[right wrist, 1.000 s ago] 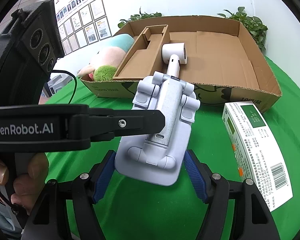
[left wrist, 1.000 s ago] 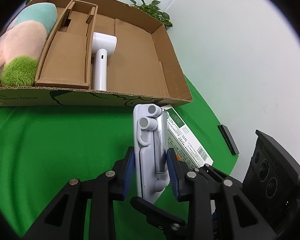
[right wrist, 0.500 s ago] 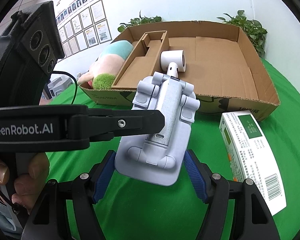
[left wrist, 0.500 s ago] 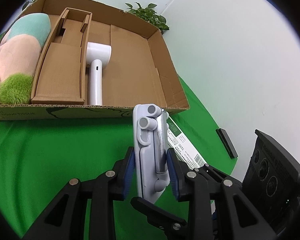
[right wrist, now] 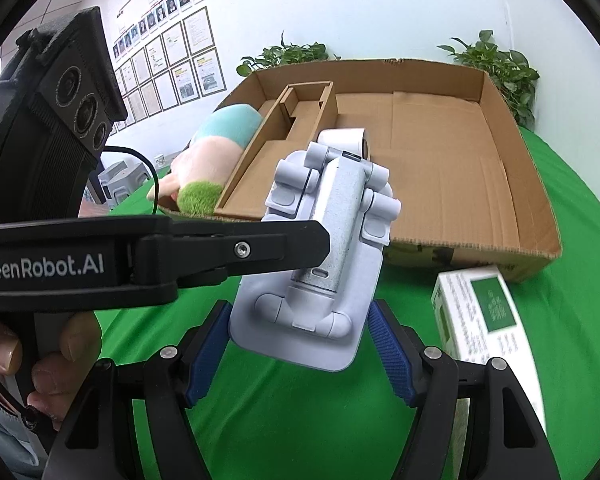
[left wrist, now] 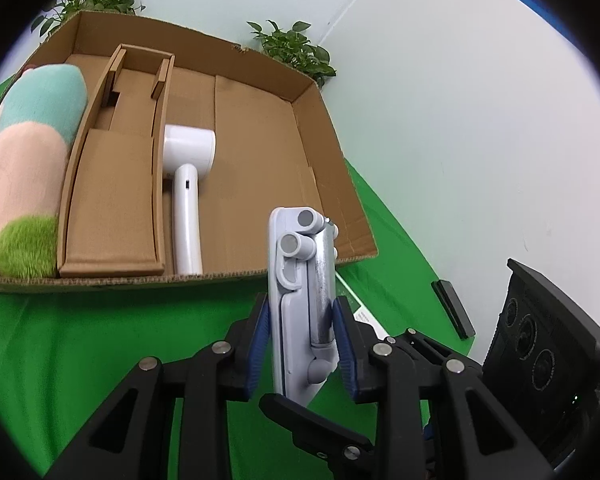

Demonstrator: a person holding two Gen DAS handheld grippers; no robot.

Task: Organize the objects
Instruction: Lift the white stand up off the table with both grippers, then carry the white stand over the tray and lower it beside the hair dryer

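Stand [left wrist: 300, 292] is clamped edgewise in your left claw [left wrist: 300, 328], right claw [right wrist: 300, 356] pinching its base, lining up for the cardboard box [left wrist: 328, 140].

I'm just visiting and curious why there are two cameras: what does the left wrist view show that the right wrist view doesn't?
Only the left wrist view shows a small black bar lying on the green cloth near the wall, and the phone stand edge-on.

Only the right wrist view shows framed papers on the wall, a person's hand, and the stand's broad face.

Both show the folding phone stand clamped by both grippers, the cardboard box holding a white hair dryer and plush toy, and the white-and-green carton.
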